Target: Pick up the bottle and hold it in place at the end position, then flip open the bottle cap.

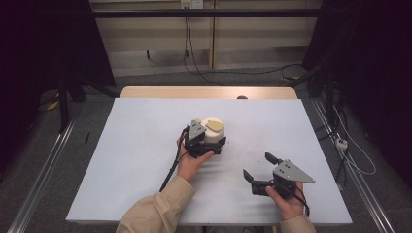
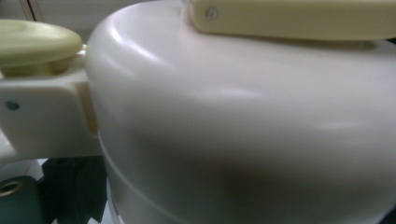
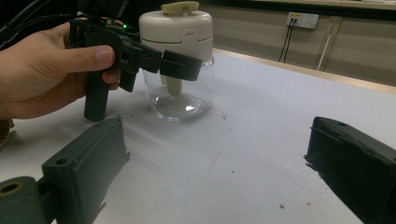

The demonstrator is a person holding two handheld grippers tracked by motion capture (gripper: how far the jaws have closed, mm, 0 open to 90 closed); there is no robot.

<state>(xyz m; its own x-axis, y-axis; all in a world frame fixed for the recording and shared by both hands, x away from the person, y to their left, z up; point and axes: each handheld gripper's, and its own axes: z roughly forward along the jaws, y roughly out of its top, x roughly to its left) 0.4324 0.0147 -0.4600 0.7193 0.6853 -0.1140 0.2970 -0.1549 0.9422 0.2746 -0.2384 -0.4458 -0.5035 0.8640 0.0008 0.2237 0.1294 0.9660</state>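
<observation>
On the left, the left claw [image 1: 210, 145] is right up against the jar [image 1: 212, 131], a clear glass body under a cream lid with a yellowish handle, standing upright near the middle of the white bench [image 1: 136, 160]. From the right gripper view its jaws reach around the glass just below the lid [image 3: 176, 25], one jaw crossing the front; it looks clamped on the jar, though I cannot see the far jaw touch. The left gripper view is pressed close to the cream lid [image 2: 243, 121]. Moving right, the right claw [image 1: 259, 168] sits well apart from the jar, low over the bench, jaws spread wide and empty. The jar lies ahead and to its left, axis vertical, so the left hand [image 1: 190, 162] is nearer by far.
</observation>
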